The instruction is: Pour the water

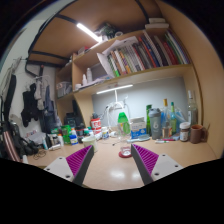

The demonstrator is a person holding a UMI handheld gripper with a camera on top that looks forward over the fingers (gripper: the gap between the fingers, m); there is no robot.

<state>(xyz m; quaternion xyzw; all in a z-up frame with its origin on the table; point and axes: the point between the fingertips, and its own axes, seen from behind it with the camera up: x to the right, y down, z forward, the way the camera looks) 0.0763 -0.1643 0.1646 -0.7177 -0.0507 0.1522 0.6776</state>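
My gripper (111,150) is open and empty, its two purple pads spread wide above the pale wooden desk (108,175). A small low red round thing (124,153) lies on the desk just ahead of the fingers, closer to the right fingertip (137,150). Beyond it stands a green bottle (123,123) beside a tall clear jug-like container (113,110). Several more bottles (155,122) stand further right, one of them a clear tall bottle (192,108). I cannot tell which of them hold water.
The back of the desk is crowded with small jars, cups and boxes (75,133). A shelf of books (140,55) hangs above, with a strip light (113,89) under it. Dark clothing or bags (25,110) hang at the left. Bare desk lies between the fingers.
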